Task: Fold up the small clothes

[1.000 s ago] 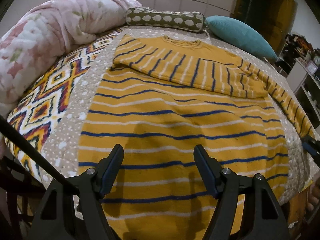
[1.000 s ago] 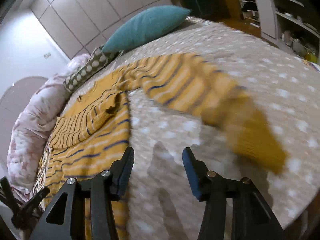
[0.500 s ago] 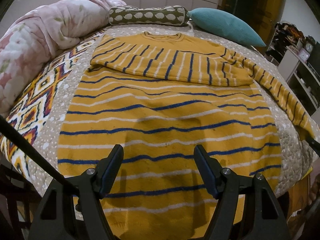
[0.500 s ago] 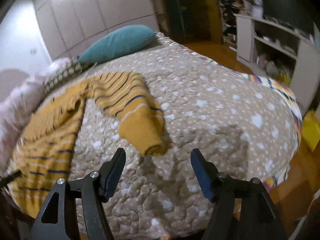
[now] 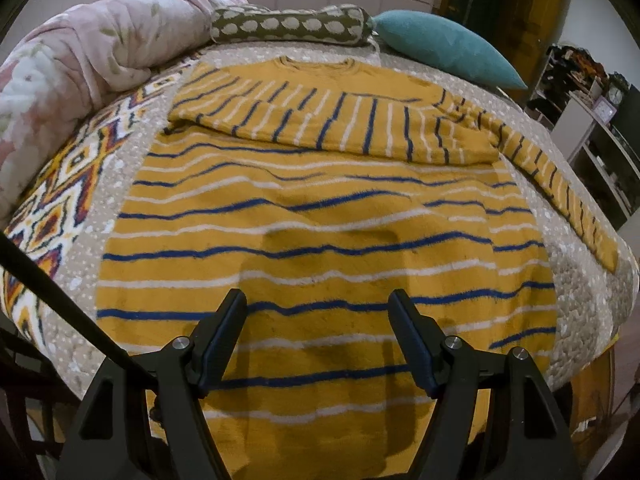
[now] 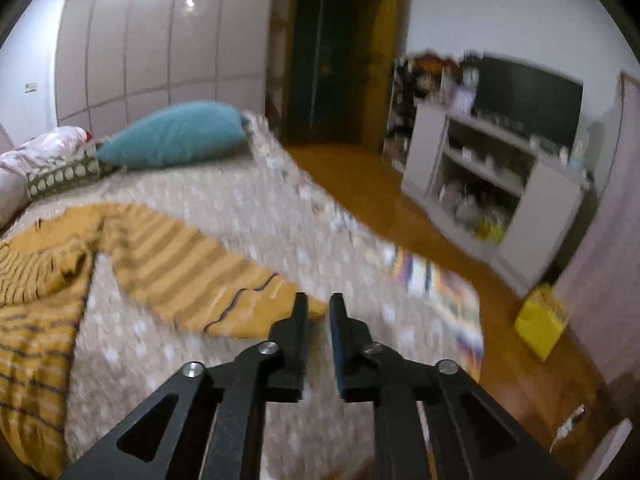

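Note:
A mustard sweater (image 5: 320, 208) with blue and white stripes lies flat on the bed, neck at the far end. One sleeve (image 5: 320, 120) is folded across its chest. The other sleeve (image 5: 560, 184) runs out to the right over the bedspread. My left gripper (image 5: 318, 312) hovers open over the hem, with nothing between its fingers. My right gripper (image 6: 319, 308) is closing at the outstretched sleeve's cuff (image 6: 276, 304). A narrow gap still shows between its jaws. The cuff's tip sits right at the fingertips.
A pink floral duvet (image 5: 80, 60), a dotted bolster (image 5: 288, 26) and a teal pillow (image 5: 440, 48) line the bed's far side. Right of the bed are a wooden floor, white shelving (image 6: 500, 184) and a yellow bag (image 6: 542, 324). A dark rod (image 5: 60, 300) crosses the lower left.
The right gripper swung toward the bed's right edge and up to the sleeve's cuff, and its jaws went from wide apart to nearly together. The left gripper shifted slightly over the hem.

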Demonstrator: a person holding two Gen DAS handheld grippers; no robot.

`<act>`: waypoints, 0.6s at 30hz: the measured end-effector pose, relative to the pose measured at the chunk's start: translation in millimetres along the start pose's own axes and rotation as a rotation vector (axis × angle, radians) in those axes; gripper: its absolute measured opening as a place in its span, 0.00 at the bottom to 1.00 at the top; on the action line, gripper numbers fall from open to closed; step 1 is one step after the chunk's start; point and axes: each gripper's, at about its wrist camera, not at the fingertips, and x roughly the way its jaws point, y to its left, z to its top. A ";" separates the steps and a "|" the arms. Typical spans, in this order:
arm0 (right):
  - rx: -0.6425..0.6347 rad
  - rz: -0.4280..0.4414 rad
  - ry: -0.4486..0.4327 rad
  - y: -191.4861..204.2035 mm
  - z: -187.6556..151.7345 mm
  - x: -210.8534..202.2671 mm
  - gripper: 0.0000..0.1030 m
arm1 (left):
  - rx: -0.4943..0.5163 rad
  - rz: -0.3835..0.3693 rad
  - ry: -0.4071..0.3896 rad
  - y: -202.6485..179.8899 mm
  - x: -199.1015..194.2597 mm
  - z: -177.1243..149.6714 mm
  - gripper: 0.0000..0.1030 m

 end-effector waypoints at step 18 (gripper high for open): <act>-0.047 -0.029 0.129 50.8 -19.2 28.7 0.56 | 0.030 0.012 0.024 -7.9 8.7 -3.7 0.74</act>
